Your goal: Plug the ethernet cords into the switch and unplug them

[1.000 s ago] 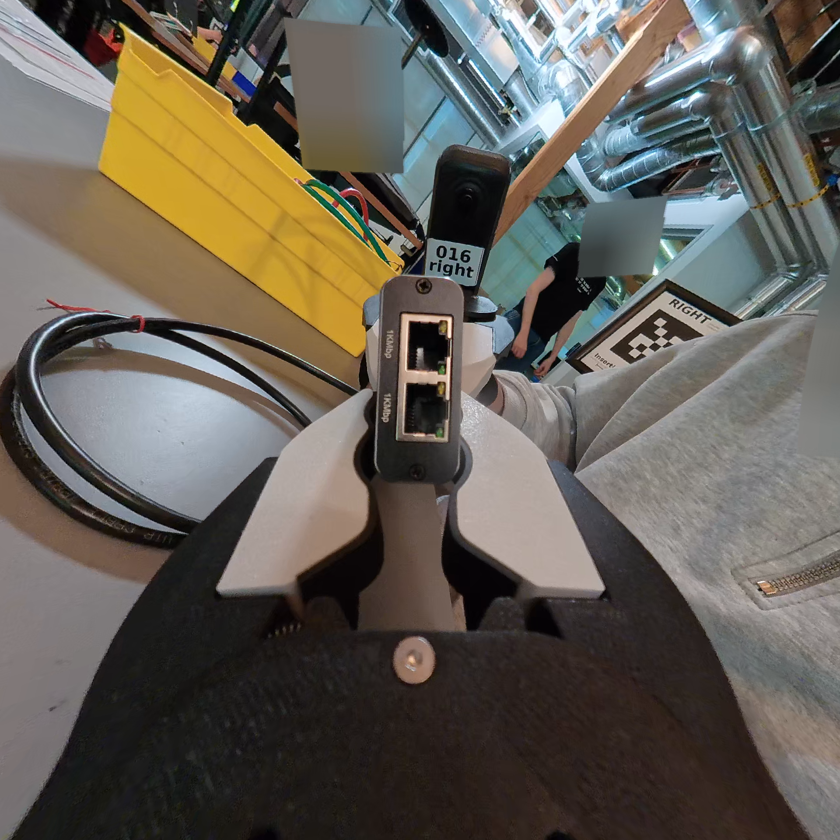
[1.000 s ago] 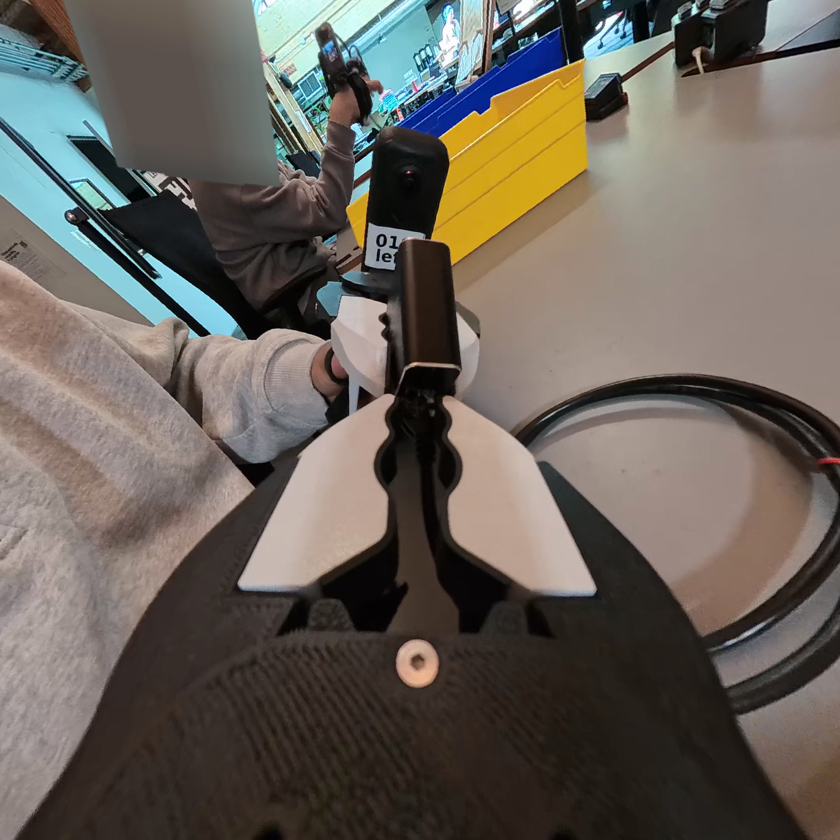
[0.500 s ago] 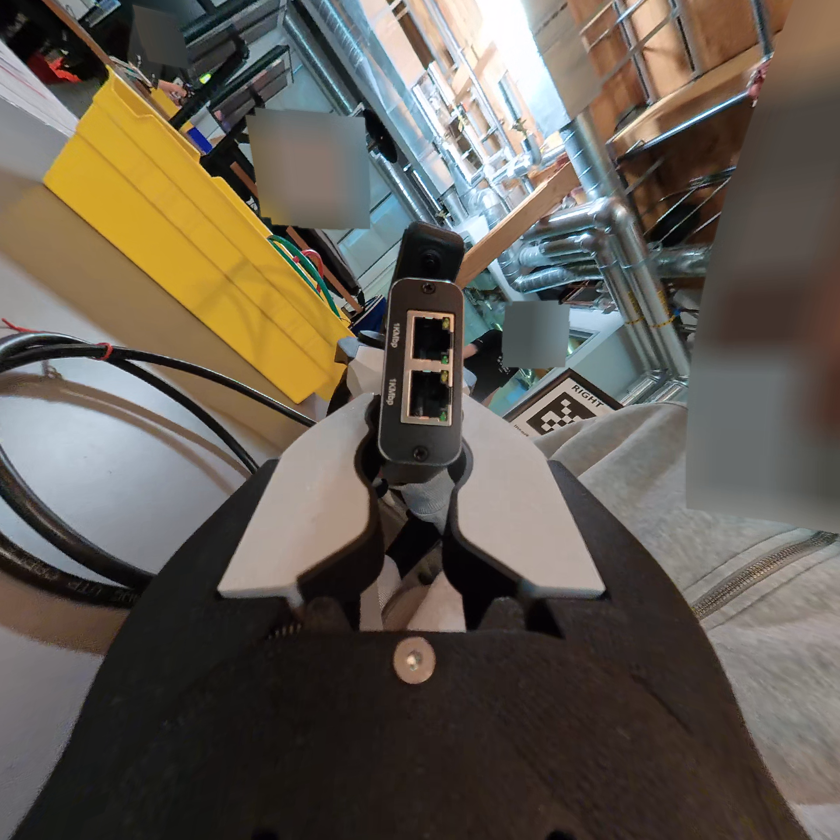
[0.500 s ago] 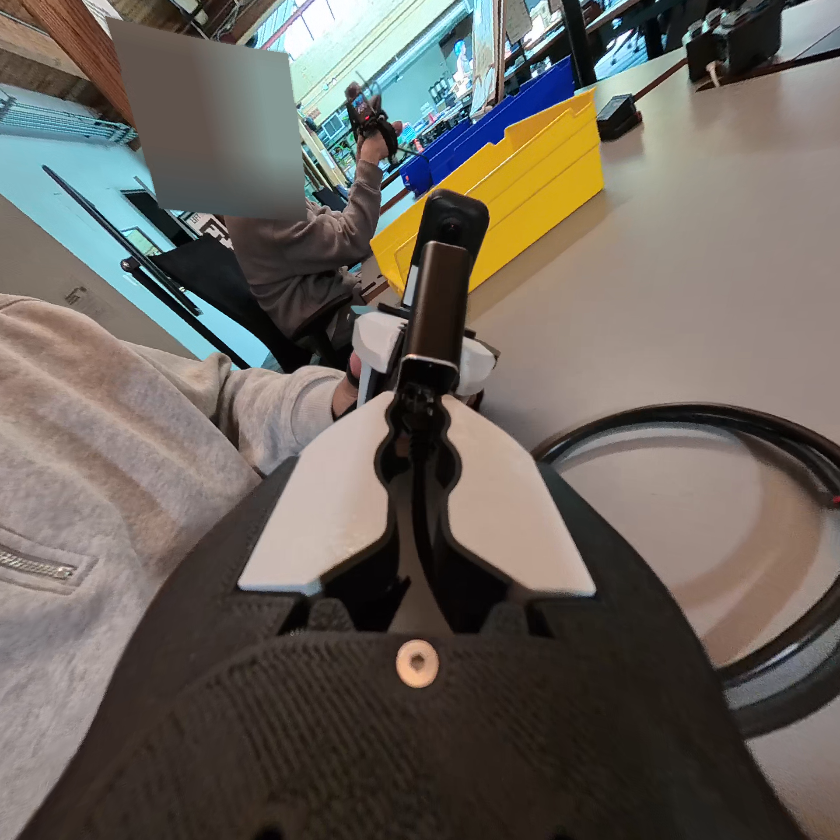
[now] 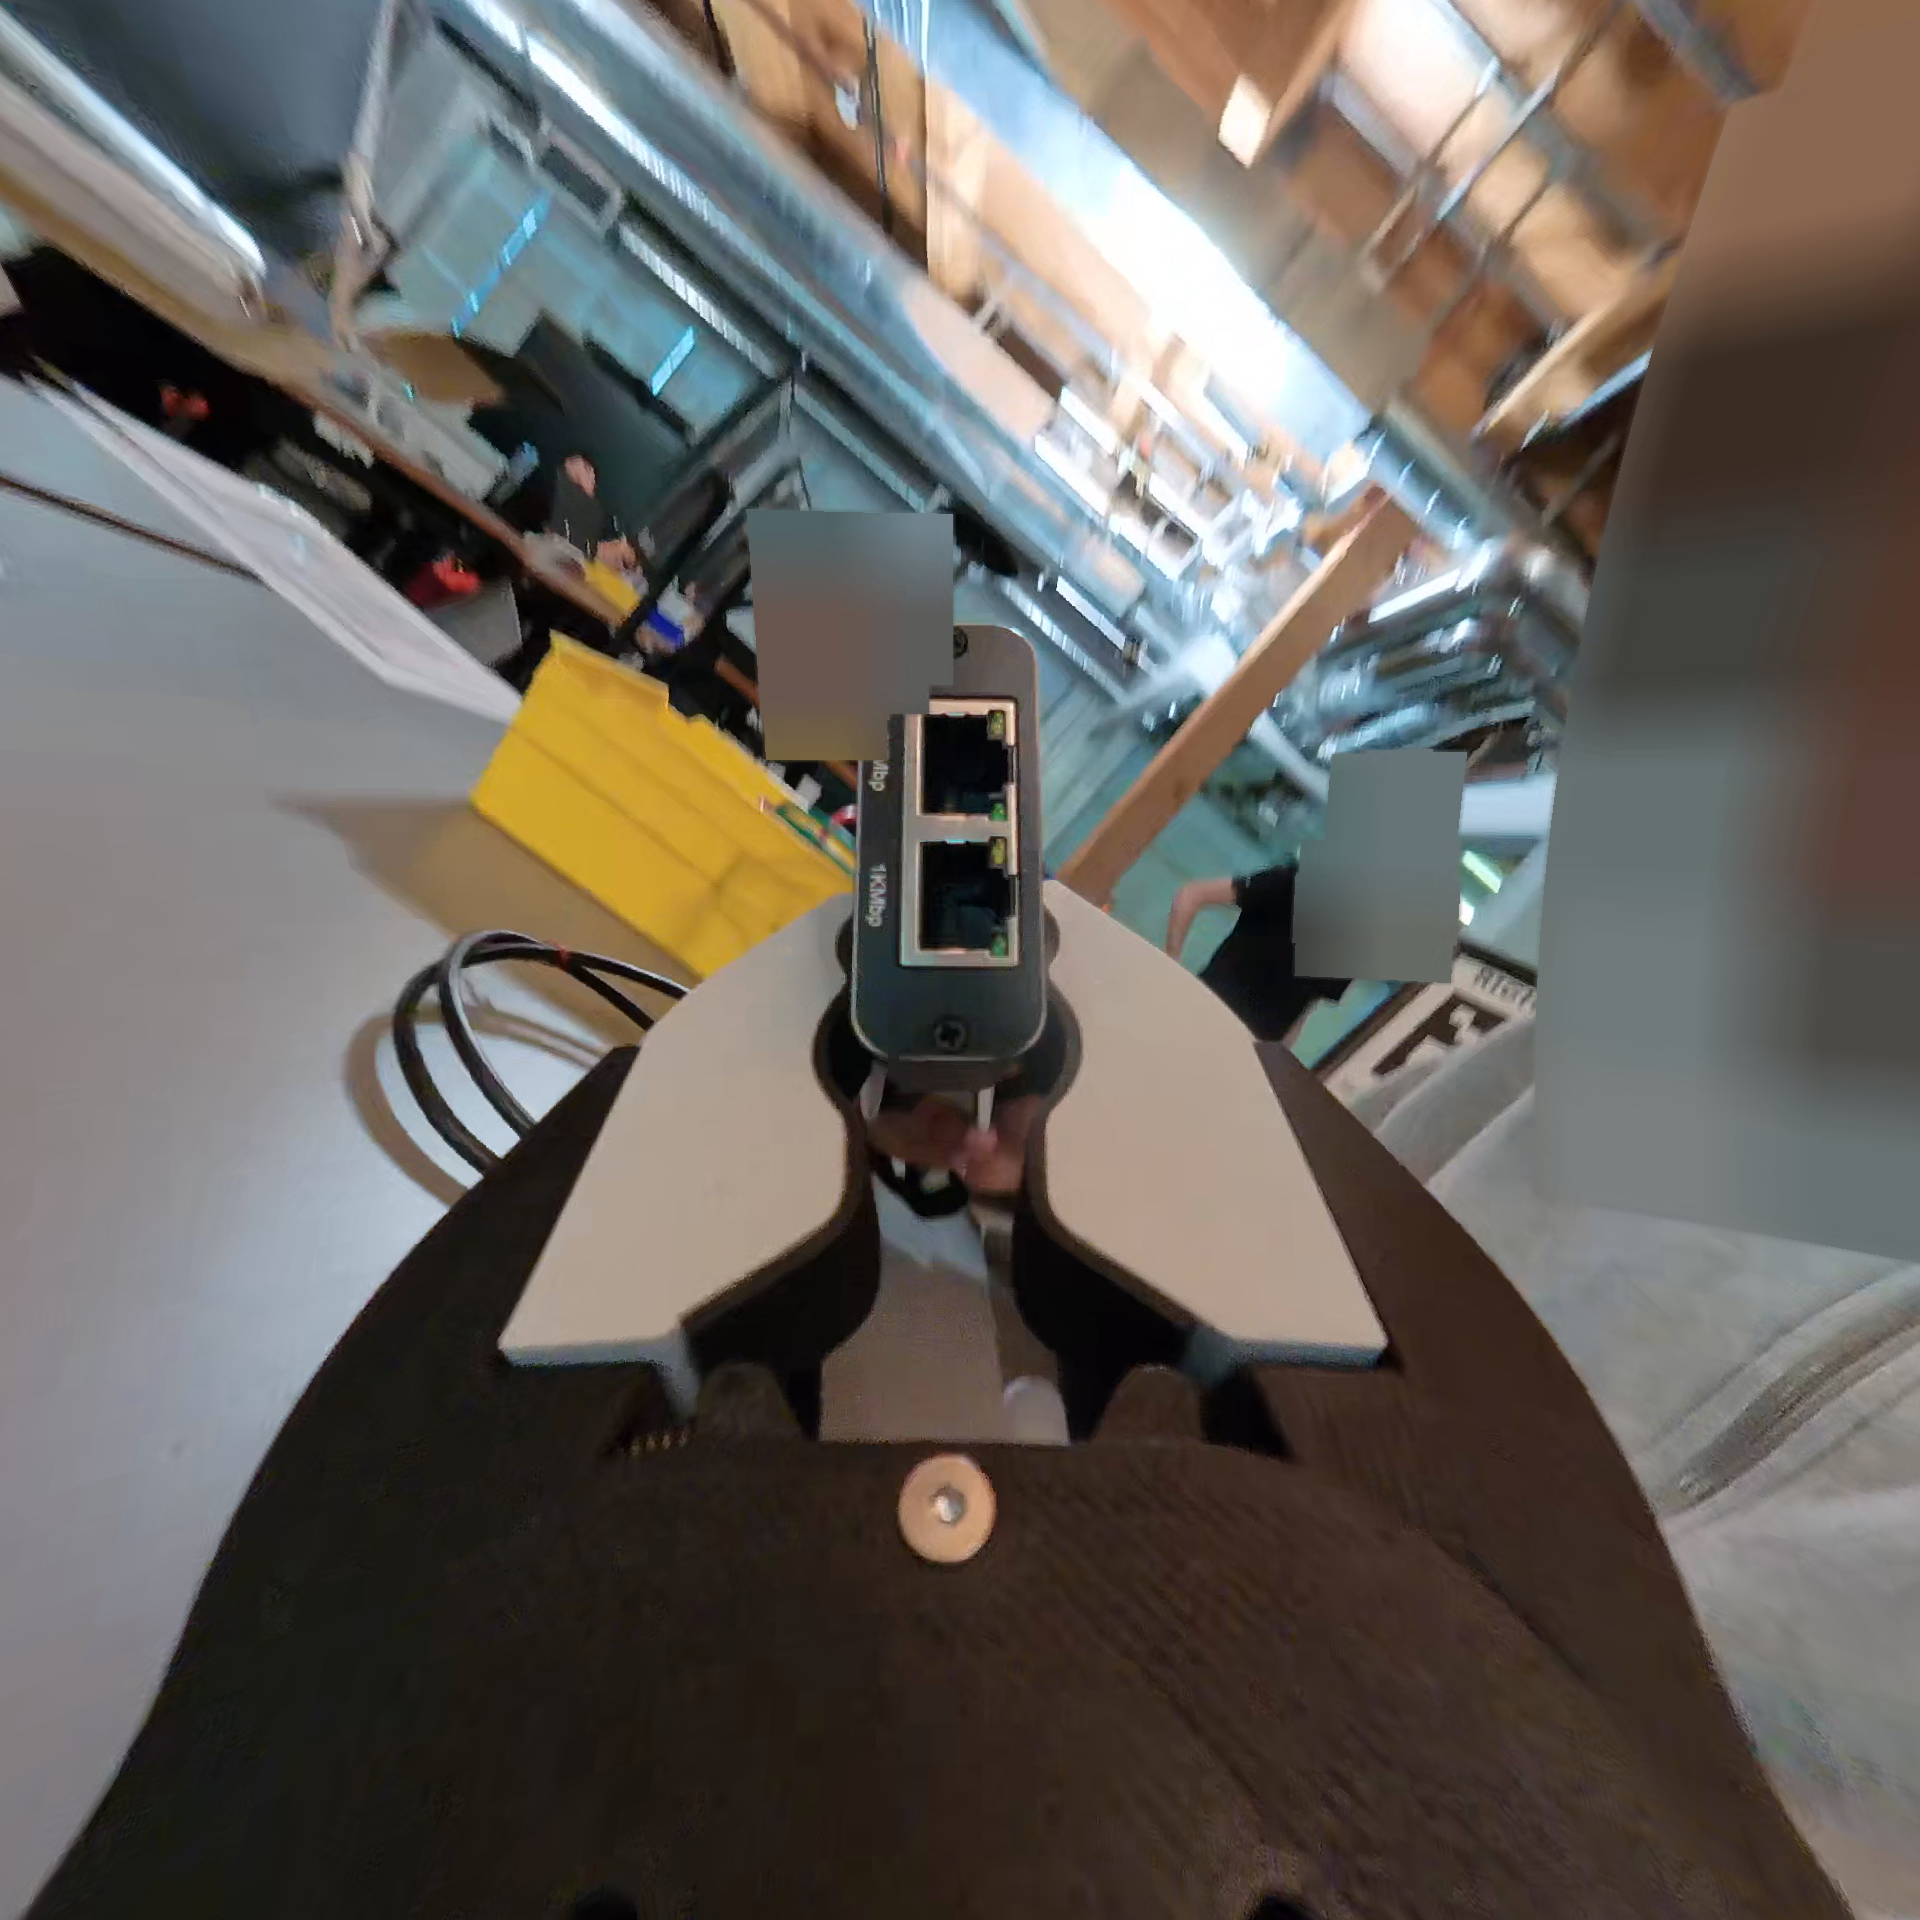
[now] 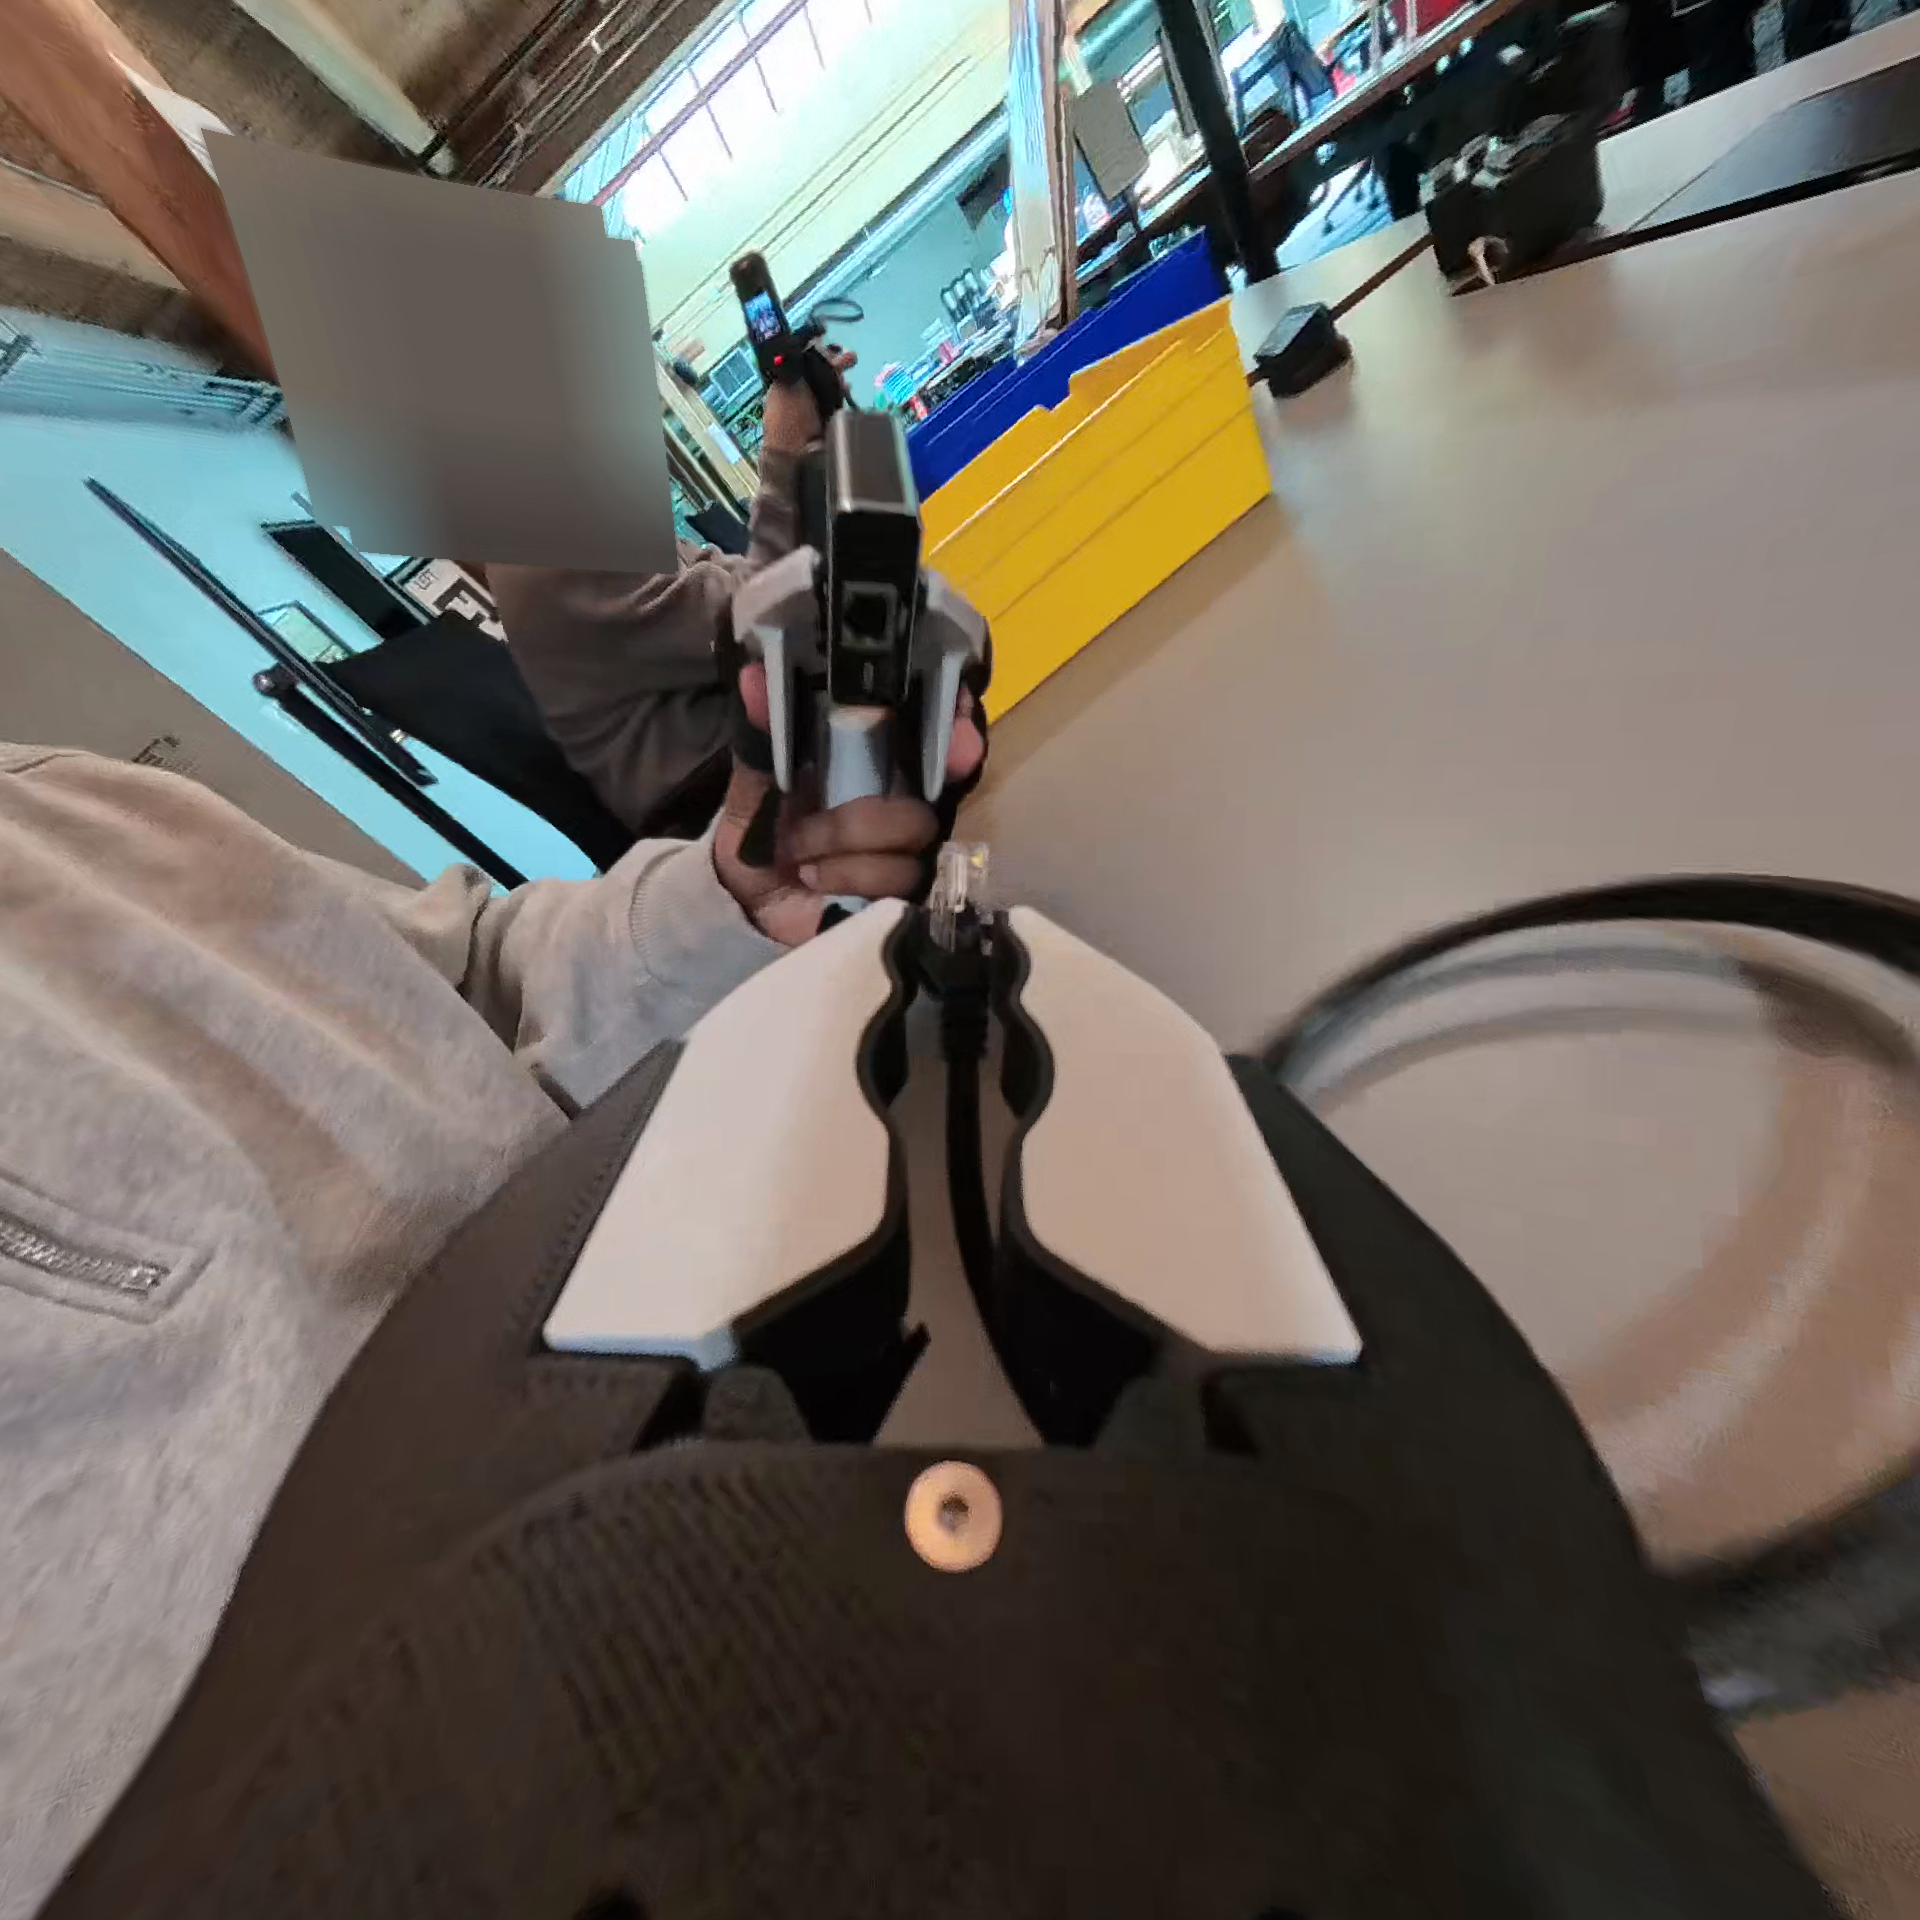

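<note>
My left gripper (image 5: 945,935) is shut on the black switch (image 5: 961,831) and holds it upright in the air; its two near ports are empty. My right gripper (image 6: 956,925) is shut on the black ethernet cord (image 6: 966,1143), with the clear plug (image 6: 961,878) sticking out past the fingertips. In the right wrist view the left gripper (image 6: 864,597) holds the switch (image 6: 871,520) a short way ahead and above the plug. The plug and the single port facing it are apart. The rest of the cord lies coiled on the table (image 6: 1558,925), also seen in the left wrist view (image 5: 457,1039).
A yellow bin (image 6: 1101,499) stands on the grey table (image 6: 1558,623) beyond the switch, with a blue bin (image 6: 1060,353) behind it. A small black device (image 6: 1299,348) lies farther back. My grey sleeve (image 6: 260,987) is at the left. Another person sits behind.
The plug has come out of the switch's far port. The two grippers have drawn apart, and the left gripper has lifted and tilted the switch upward.
</note>
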`<state>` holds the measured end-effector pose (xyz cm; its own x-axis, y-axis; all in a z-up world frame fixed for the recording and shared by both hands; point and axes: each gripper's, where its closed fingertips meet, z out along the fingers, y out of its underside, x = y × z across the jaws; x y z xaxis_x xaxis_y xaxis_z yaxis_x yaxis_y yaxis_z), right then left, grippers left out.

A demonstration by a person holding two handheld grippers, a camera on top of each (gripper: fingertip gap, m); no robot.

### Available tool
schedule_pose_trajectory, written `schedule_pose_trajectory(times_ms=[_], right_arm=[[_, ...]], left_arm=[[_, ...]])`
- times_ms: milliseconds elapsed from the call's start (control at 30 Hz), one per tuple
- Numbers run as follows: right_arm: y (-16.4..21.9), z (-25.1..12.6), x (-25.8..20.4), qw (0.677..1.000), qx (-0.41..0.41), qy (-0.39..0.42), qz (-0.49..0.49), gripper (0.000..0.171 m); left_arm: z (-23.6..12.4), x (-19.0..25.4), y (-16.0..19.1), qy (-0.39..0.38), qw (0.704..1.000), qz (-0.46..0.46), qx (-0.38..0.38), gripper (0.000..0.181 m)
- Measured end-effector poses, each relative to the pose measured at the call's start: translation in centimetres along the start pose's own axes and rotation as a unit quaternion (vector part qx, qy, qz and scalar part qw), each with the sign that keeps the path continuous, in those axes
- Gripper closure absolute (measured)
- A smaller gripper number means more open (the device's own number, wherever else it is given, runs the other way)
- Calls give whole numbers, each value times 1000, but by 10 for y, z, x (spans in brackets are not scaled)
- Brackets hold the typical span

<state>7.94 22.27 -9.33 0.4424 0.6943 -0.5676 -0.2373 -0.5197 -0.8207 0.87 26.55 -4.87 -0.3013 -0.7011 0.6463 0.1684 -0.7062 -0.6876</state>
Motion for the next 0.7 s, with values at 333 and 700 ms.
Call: schedule_pose_trajectory(times_ms=[333, 700], right_arm=[[0, -15, 23, 994, -8, 89, -62, 112], [94, -19, 42, 896, -348, 173, -215, 123]], left_arm=[[-7, -19, 1, 21, 990, -135, 45, 155], [-1, -20, 13, 40, 983, -180, 28, 155]])
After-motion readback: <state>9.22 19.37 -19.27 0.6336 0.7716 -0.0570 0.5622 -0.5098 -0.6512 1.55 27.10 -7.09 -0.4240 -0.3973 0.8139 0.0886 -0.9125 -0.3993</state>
